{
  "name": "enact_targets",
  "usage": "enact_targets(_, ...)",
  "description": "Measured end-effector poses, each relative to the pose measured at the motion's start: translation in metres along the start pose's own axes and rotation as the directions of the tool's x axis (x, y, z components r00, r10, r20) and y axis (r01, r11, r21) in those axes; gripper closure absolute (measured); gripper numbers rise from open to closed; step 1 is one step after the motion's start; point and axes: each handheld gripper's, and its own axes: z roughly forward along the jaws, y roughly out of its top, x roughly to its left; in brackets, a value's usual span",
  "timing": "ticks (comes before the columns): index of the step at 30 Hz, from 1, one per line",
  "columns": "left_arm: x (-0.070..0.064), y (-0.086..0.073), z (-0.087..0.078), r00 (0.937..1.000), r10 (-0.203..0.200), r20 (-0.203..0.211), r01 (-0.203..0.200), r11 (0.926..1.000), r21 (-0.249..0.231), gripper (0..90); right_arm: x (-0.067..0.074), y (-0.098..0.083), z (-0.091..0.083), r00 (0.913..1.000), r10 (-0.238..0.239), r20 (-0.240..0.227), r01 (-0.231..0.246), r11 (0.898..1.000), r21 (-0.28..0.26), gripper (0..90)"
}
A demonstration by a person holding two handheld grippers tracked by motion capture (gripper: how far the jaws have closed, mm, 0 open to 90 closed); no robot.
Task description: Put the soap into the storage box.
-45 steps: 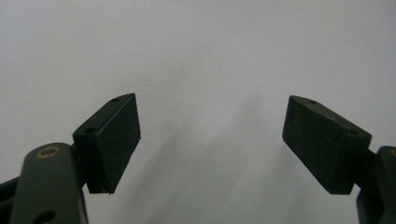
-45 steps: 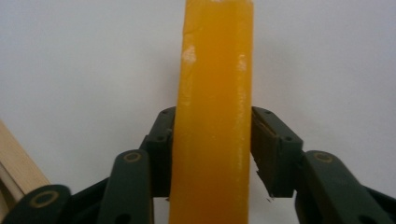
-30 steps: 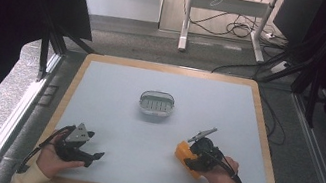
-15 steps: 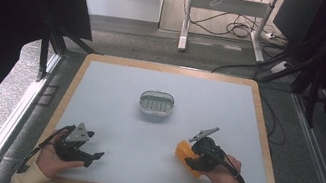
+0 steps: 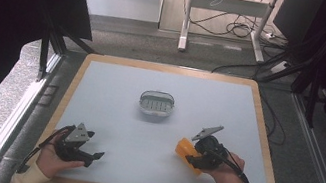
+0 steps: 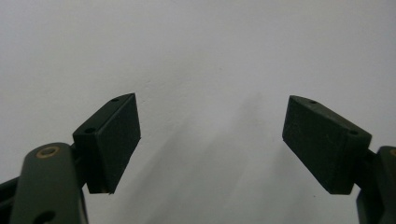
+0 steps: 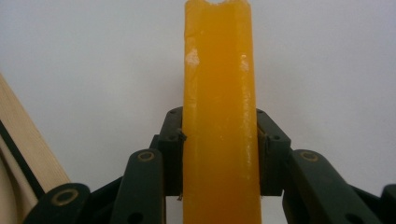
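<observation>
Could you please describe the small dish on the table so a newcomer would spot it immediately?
On the pale grey table, look near the middle. The dish is a grey oval with holes in its floor, standing alone, apart from both grippers.

This looks like a lab or test room set up for recording, not a home. The pale grey surface (image 5: 116,88) has a raised wooden rim and sits inside a frame of black metal struts (image 5: 52,46). Beyond its far edge, loose cables (image 5: 233,28) trail over a bare floor under a white-legged desk (image 5: 186,19). Dark panels close off left and right.
</observation>
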Motion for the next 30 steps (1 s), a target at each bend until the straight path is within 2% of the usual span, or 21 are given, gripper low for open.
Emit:
enact_targets(8, 0.0, 0.001, -0.001, 1.0, 0.001, -0.001, -0.001, 1.0, -0.005, 19.2, -0.004, 0.004, -0.007, 0.9999, -0.002, -0.016, 0.002, 0.999, -0.037, 61.4)
enact_targets(12, -0.002, 0.001, 0.0, 1.0, 0.005, 0.0, -0.005, 1.0, -0.004, 19.2, -0.006, 0.009, -0.012, 0.9999, -0.01, -0.008, 0.01, 0.999, -0.051, 61.3)
enact_targets(30, -0.002, 0.002, 0.0, 1.0, 0.002, 0.0, -0.002, 1.0, -0.005, 19.2, -0.017, 0.026, -0.019, 0.999, -0.036, -0.026, 0.034, 0.997, -0.063, 61.4)
